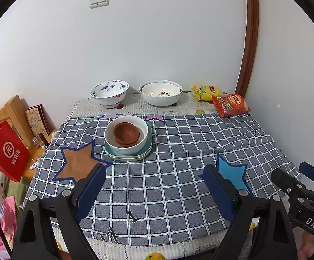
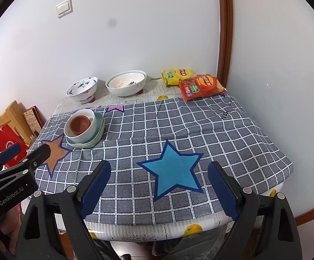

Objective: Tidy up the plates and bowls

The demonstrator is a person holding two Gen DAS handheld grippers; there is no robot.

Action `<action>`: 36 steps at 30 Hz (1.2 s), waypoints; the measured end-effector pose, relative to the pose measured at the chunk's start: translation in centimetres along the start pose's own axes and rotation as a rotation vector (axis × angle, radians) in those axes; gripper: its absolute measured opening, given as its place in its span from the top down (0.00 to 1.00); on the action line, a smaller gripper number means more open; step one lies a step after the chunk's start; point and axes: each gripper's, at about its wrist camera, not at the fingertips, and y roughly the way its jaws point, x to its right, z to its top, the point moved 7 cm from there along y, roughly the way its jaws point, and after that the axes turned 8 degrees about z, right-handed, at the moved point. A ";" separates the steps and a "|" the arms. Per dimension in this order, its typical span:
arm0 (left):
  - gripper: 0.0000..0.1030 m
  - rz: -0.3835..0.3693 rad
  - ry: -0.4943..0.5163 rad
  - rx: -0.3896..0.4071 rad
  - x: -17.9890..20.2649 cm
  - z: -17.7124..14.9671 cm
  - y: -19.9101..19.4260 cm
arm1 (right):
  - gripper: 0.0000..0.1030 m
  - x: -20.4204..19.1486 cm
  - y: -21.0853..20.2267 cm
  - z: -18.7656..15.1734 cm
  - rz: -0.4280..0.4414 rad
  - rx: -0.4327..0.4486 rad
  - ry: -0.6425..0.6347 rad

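A stack stands on the checked cloth: brown bowls (image 1: 126, 134) (image 2: 79, 123) inside a white bowl (image 1: 113, 139) (image 2: 91, 127), on green plates (image 1: 128, 155) (image 2: 98, 134). At the back stand a blue-patterned bowl (image 1: 109, 94) (image 2: 82, 88) and a large white bowl (image 1: 160, 95) (image 2: 125, 83) with a smaller bowl nested in it. My left gripper (image 1: 155, 171) is open and empty, near the table's front, short of the stack. My right gripper (image 2: 159, 169) is open and empty above the blue star (image 2: 172, 171). Each gripper shows at the edge of the other's view.
Yellow (image 1: 204, 92) (image 2: 177, 75) and red (image 1: 230, 105) (image 2: 201, 86) snack bags lie at the back right. A red paper bag (image 1: 6, 151) and wooden furniture (image 1: 11, 112) stand left of the table. Wall behind and at right.
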 end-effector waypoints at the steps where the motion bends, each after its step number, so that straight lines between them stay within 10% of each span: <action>1: 0.12 -0.002 0.001 -0.001 0.0 0.0 0.0 | 0.13 0.0 0.0 0.0 -0.001 0.000 0.000; 36: 0.12 -0.001 0.001 0.002 0.1 -0.3 -0.1 | 0.13 -0.5 -1.0 0.0 0.015 0.028 0.018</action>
